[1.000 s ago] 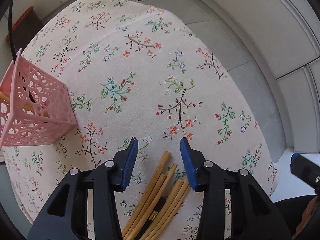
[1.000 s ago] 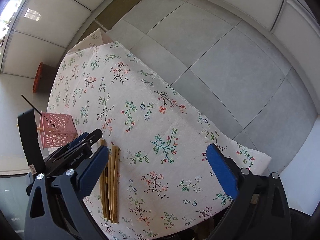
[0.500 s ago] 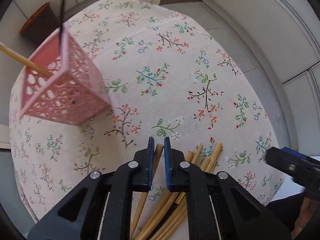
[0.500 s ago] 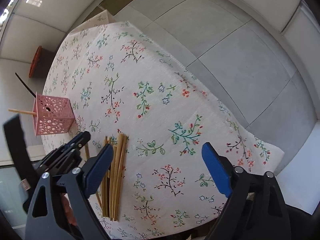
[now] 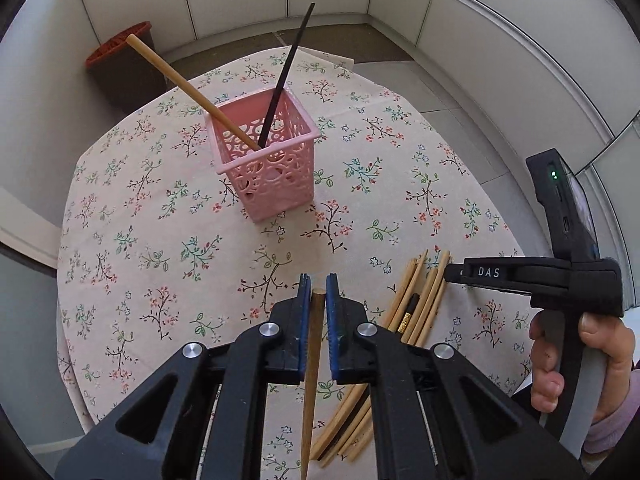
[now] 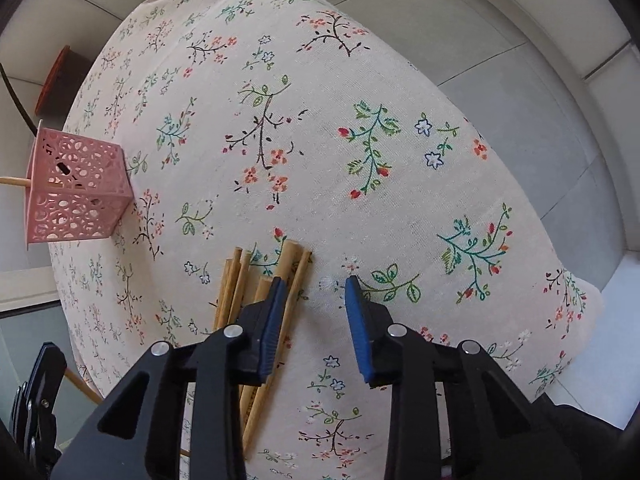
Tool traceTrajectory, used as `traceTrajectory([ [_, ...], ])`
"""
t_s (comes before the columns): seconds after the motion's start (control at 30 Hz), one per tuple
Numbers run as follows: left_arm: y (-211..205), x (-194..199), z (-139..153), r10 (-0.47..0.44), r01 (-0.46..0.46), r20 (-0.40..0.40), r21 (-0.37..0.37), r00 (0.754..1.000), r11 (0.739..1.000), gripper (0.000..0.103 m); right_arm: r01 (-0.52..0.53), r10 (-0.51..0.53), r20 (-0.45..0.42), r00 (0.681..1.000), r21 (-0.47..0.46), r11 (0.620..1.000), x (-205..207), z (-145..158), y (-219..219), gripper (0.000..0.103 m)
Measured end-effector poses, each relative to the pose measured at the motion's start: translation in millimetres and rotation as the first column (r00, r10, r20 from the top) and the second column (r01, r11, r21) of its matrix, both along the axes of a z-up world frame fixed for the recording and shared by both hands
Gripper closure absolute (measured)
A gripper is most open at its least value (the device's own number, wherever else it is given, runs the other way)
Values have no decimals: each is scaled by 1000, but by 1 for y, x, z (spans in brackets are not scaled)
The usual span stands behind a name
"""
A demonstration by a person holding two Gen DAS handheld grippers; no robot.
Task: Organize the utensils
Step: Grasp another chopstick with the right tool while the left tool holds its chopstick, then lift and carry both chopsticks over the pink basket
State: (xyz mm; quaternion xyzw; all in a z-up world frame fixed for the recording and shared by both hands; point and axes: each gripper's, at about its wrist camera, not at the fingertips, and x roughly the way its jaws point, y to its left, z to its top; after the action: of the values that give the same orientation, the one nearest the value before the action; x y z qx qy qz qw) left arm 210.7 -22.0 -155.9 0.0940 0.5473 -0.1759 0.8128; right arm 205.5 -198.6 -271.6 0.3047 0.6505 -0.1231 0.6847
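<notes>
The left tongs are closed on one wooden chopstick, held clear of the table. Its blunt end shows just past the blue pads; its thin end runs off the bottom of the left view. The right tongs are open and grip nothing, low over the table beside the pile of loose chopsticks. Their left pad covers part of the pile while the right pad sits over bare cloth.

The pile lies on the table well apart from the basket, on the near side. About six wooden sticks can be counted, with one dark stick among them; both sets of tongs hide their lower lengths, so the count is unsure. In the left view the right tongs touch or nearly touch the pile's far ends, and a hand holds their grip at the frame edge.

The pink basket stands upright on the flowered cloth, beyond the pile. Two sticks lean in it: one wooden, one black. In the right view the basket sits at the left edge and the two sticks are cut off. Behind the basket, off the table, stands a dark bin with an orange rim, partly hidden.
</notes>
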Motion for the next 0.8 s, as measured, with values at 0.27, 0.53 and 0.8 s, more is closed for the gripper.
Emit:
traceTrajectory([
  [0.27,19,-1,7,10,-10,14,-25,1000,1000,96,-7,5,-18,1000,-106,994,11,-1,14,83],
  [0.53,28,-15,25,21,-18,52,-41,998,999,97,12,-7,54,999,-88,996,9,9,19,98],
  [0.8,40,-52,51,23,-13,98,-101,995,995,97,-138,185,401,897,-143,980,-32,104,22,98],
])
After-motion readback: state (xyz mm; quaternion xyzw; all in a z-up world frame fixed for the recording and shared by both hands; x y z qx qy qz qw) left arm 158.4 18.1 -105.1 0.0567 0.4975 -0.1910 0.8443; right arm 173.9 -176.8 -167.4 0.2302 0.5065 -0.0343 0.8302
